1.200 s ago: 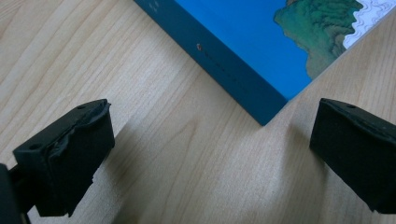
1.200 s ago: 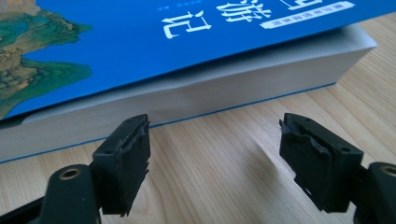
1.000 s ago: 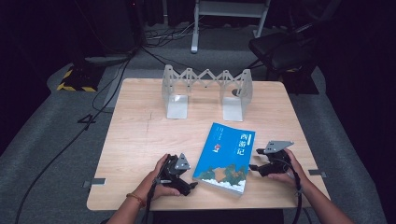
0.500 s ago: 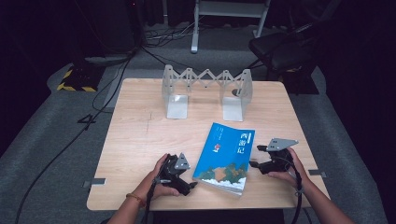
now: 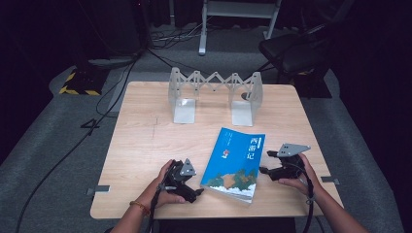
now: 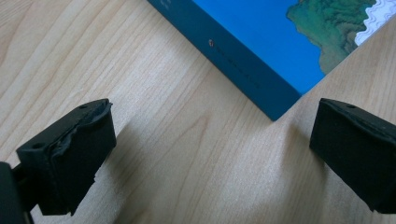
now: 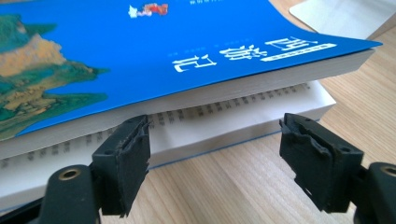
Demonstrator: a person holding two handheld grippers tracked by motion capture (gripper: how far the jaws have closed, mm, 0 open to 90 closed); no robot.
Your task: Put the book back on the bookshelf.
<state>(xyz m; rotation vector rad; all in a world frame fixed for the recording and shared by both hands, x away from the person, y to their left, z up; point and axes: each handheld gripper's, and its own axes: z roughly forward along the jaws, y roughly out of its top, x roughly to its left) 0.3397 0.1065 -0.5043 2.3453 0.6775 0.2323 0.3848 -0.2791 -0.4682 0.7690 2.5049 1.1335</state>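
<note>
A blue book (image 5: 235, 162) with white characters and a green landscape on its cover lies flat near the table's front edge. My left gripper (image 5: 198, 193) rests on the table just left of the book's near-left corner (image 6: 280, 109), open, with nothing between its pads. My right gripper (image 5: 265, 162) sits at the book's right side, open. In the right gripper view the book (image 7: 163, 51) has its upper pages lifted off the lower ones along the page edge, and the right gripper (image 7: 212, 154) faces that gap without gripping.
A metal expanding book stand (image 5: 216, 94) with two upright end plates stands at the back of the wooden table (image 5: 141, 141). Tape marks sit on the table's front edges. A chair (image 5: 296, 51) and floor cables lie beyond the table.
The right gripper has shifted slightly right and back from the book's edge. The left gripper and the book stay where they were.
</note>
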